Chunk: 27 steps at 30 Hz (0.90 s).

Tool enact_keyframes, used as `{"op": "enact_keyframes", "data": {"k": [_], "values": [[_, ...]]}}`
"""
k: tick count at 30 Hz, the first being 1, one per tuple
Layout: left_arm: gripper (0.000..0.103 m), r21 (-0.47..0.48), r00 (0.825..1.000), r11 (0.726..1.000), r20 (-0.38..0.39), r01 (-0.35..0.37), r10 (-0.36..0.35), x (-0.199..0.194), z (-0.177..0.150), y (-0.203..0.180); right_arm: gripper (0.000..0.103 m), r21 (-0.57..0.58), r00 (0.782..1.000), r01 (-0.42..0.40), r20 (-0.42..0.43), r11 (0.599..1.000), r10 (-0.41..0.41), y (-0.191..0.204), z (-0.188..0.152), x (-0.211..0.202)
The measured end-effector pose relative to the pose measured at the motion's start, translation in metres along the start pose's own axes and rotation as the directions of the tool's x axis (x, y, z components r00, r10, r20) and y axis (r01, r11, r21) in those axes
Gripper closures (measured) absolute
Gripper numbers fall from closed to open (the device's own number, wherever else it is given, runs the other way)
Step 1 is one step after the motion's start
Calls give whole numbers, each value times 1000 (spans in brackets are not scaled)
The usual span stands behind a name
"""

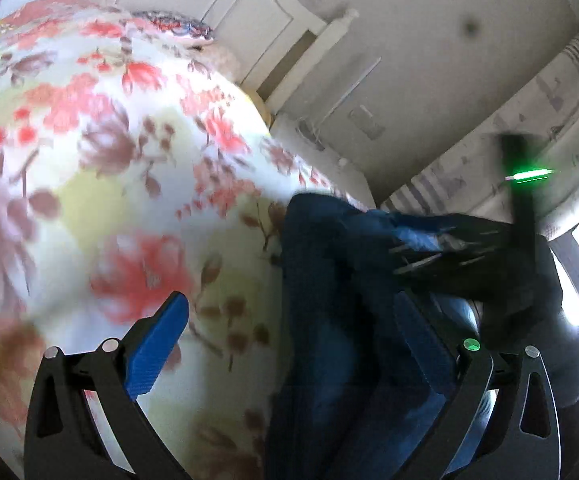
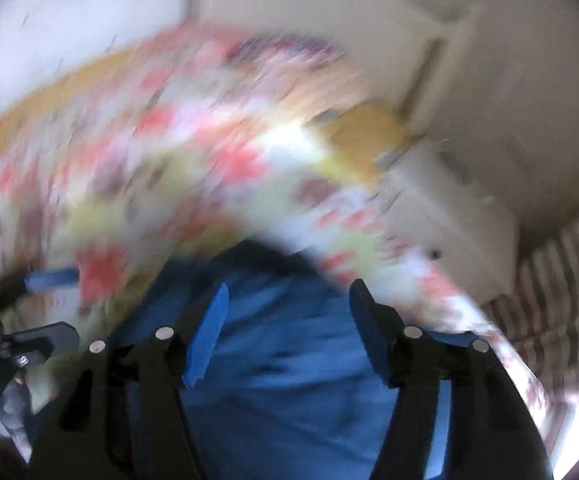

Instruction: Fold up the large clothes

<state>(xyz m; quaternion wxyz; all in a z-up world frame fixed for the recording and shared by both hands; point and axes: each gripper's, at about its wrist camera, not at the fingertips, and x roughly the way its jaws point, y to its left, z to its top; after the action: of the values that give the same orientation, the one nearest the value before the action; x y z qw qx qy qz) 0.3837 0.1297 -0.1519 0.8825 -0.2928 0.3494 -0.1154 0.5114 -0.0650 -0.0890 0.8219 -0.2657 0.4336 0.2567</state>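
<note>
Lying on the flowered bed [image 1: 101, 184], the dark blue garment [image 1: 329, 340] is seen directly below the half-open, empty right gripper [image 2: 285, 336], seemingly nearer than the wide-open left gripper [image 1: 289, 344], under whose right finger it runs lengthwise away.

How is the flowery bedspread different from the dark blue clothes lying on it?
The flowery bedspread is pale with red and brown flowers; the dark blue clothes are one plain colour. The bedspread is spread wide over the bed, while the clothes lie in a narrow, rumpled strip near its edge. The bedspread is underneath; the clothes rest on top. Both are soft cloth.
</note>
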Motion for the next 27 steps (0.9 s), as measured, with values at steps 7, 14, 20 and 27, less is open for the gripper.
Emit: {"op": "enact_keyframes", "data": {"k": [7, 14, 20, 27], "values": [[5, 33, 998, 999, -52, -21, 22, -8, -32, -11, 41, -74, 992, 117, -36, 990, -120, 26, -7, 22], [5, 134, 997, 989, 31, -70, 67, -41, -34, -26, 8, 194, 918, 84, 366, 977, -152, 8, -142, -160], [4, 116, 998, 991, -27, -59, 63, -14, -37, -24, 8, 356, 950, 49, 271, 933, -154, 46, -297, -161], [4, 126, 994, 987, -38, -97, 102, -9, -41, -22, 31, 460, 968, -3, 223, 888, -112, 54, -318, -112]]}}
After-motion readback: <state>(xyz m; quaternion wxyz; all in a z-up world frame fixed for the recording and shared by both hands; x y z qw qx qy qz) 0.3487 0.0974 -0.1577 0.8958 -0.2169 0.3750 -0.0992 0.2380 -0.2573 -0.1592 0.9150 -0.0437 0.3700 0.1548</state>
